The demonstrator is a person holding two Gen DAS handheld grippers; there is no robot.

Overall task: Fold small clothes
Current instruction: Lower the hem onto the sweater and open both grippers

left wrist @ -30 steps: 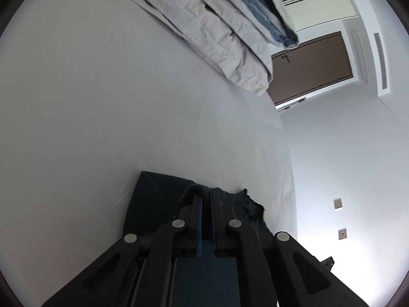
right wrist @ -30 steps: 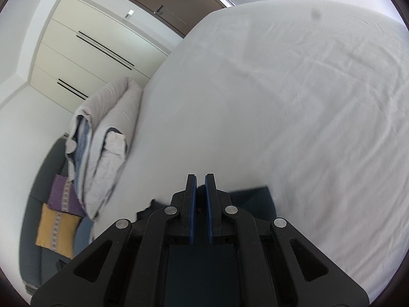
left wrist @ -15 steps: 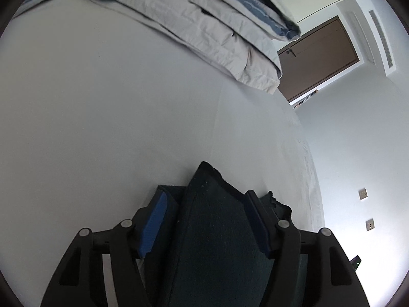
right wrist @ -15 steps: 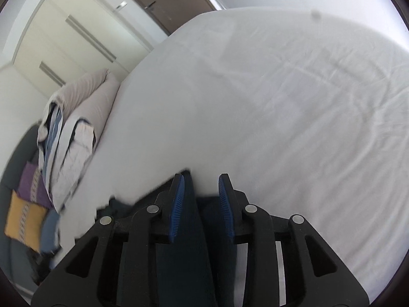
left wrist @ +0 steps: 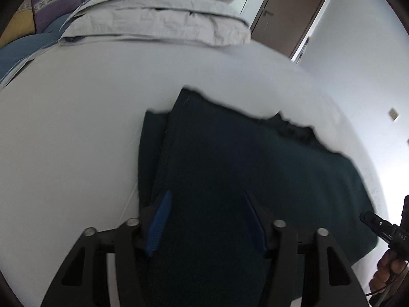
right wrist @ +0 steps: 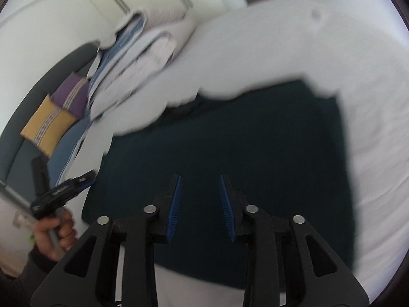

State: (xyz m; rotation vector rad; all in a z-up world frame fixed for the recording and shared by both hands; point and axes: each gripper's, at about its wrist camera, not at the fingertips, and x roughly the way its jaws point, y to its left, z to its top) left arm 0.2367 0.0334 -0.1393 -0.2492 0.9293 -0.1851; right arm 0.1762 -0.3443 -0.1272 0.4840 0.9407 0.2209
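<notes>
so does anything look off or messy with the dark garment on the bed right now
Slightly. The dark garment lies folded on the white bed, but its layers don't line up: a lower layer sticks out along one side in the left wrist view, and the far edge is ragged and bunched. No damage or spill shows.

Folded duvet [left wrist: 158,23] lying at top of white bed [left wrist: 64,128]; purple cushion [right wrist: 70,94] and yellow cushion [right wrist: 47,125] sitting far left; brown door [left wrist: 288,15] standing upper right.
</notes>
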